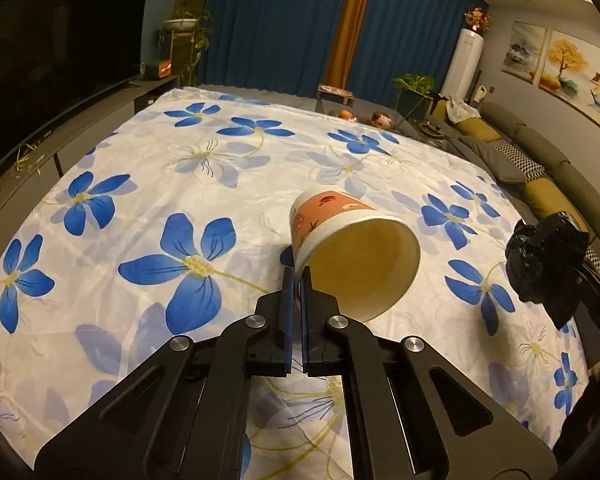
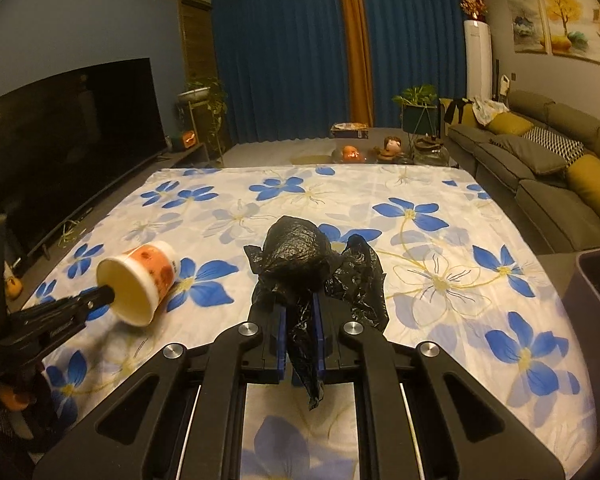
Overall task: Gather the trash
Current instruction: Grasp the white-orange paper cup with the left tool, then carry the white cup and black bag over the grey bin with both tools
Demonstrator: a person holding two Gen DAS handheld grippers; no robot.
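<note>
My left gripper (image 1: 299, 276) is shut on the rim of an orange and white paper cup (image 1: 352, 252). The cup is held on its side above the flowered cloth, its open mouth turned toward the camera. In the right wrist view the same cup (image 2: 140, 284) and left gripper (image 2: 100, 294) show at the left. My right gripper (image 2: 300, 300) is shut on a crumpled black plastic bag (image 2: 296, 254), held above the cloth. That bag also shows at the right edge of the left wrist view (image 1: 548, 258).
A white cloth with blue flowers (image 2: 420, 240) covers the table. A dark bin (image 2: 596, 288) stands at the right edge. A TV (image 2: 60, 140) is on the left, a sofa (image 2: 540, 164) on the right, and a low table with small items (image 2: 380, 152) lies beyond.
</note>
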